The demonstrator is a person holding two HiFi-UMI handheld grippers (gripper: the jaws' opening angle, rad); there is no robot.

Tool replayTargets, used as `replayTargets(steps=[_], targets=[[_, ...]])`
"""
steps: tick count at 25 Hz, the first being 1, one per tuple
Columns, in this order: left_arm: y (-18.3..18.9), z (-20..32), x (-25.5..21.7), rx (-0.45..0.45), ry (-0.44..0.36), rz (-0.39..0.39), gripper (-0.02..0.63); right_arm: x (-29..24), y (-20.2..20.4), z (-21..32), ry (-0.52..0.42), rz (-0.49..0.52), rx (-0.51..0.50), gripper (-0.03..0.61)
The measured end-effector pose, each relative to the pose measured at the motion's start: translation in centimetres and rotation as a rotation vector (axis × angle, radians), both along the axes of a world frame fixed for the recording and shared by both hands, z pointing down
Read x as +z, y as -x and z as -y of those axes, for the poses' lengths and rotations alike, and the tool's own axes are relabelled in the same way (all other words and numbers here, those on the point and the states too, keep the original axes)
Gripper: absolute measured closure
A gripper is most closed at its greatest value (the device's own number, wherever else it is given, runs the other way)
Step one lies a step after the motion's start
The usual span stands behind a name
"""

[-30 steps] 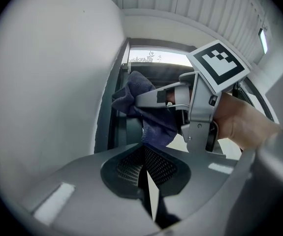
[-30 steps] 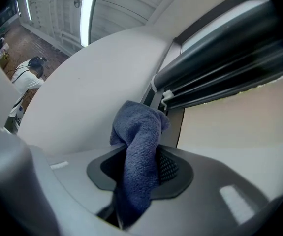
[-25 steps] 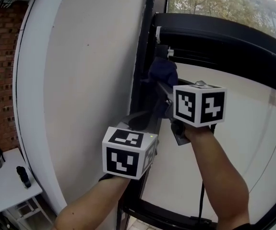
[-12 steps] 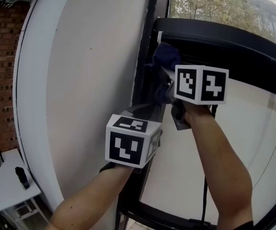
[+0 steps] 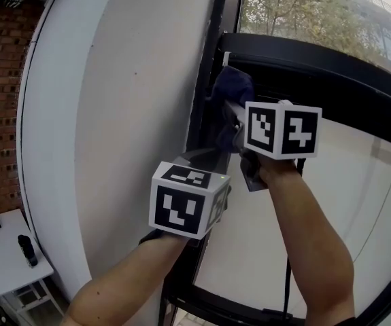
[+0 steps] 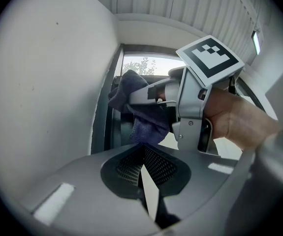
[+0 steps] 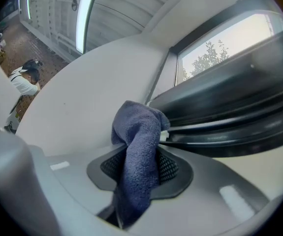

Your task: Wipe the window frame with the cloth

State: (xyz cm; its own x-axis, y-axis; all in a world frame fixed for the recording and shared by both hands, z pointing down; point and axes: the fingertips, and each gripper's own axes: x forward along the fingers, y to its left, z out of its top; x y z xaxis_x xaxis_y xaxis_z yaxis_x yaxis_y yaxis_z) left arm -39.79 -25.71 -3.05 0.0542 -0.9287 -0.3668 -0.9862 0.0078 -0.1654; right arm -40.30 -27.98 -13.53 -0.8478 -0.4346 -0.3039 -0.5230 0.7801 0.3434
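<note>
**While the cloth (image 5: 230, 88) lies against the window frame (image 5: 207, 60), the right gripper (image 5: 230, 117) holds it tight**

Because the cloth is a dark blue towel fabric, folded and bunched, it looks soft, light and a little rough, not slippery. I judge that it will bend easily around the edge of the frame, but it could slide out of a weak pinch when it drags. The right gripper has its jaws closed on the middle of the bunch. In the right gripper view the cloth (image 7: 137, 161) stands up between the jaws and flops over at the top, close to the black frame (image 7: 230, 112). This seems a good place to hold it: deep in the fold, with a free lump in front for the wiping. The lump seems to touch the frame at the far left corner of the pane, where the upright bar meets the crossbar. The left gripper (image 5: 205, 160) is nearer and lower, just beside the upright bar. Its jaws are together with nothing between them. To the left is the plain white wall (image 5: 127, 114), and to the right is the glass (image 5: 338, 182).
</note>
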Motion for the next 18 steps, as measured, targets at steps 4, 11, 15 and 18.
replayTargets(steps=[4,11,15,18], targets=[[-0.8,-0.9,-0.2,-0.032,-0.009,0.044,0.620,-1.9,-0.4,-0.7,0.017,0.045,-0.008,0.451],[-0.5,-2.0,-3.9,-0.037,-0.032,0.041,0.620,-5.3,-0.4,-1.2,-0.004,0.080,0.033,0.451],[0.7,-2.3,-6.2,-0.027,-0.052,0.015,0.620,-6.4,0.2,-1.5,-0.031,0.072,0.054,0.451],[1.0,-2.2,-6.7,-0.010,-0.053,-0.001,0.620,-6.5,0.4,-1.6,-0.035,0.072,0.064,0.453]])
